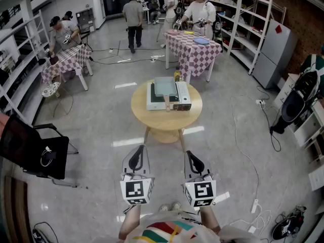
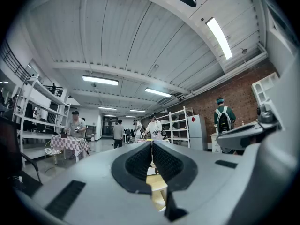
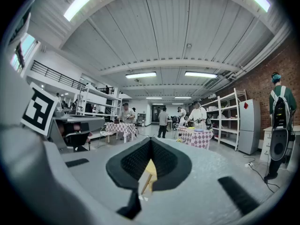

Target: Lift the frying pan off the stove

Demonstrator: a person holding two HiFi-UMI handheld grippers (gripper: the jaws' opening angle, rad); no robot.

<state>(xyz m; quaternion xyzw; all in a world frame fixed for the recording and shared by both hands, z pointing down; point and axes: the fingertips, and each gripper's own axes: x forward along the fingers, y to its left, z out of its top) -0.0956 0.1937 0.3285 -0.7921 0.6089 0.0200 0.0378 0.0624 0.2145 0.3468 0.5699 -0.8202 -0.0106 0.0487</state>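
Note:
A square grey frying pan (image 1: 164, 87) with a wooden handle (image 1: 166, 103) rests on a white portable stove (image 1: 183, 96), which stands on a round wooden table (image 1: 144, 113) in the middle of the head view. Both grippers are held low and close to my body, well short of the table. My left gripper (image 1: 137, 148) is shut with nothing in it, and its pads meet (image 2: 152, 146). My right gripper (image 1: 191, 154) is also shut and empty (image 3: 150, 142). A sliver of the table (image 3: 149, 168) shows under the closed jaws.
A small bottle (image 1: 177, 75) stands behind the stove. A black chair (image 1: 35, 148) is at the left. Checkered tables (image 1: 192, 47) (image 1: 66, 59) with people at them stand beyond. Cables (image 1: 253, 166) lie on the floor at the right, near shelves and a fridge (image 1: 273, 52).

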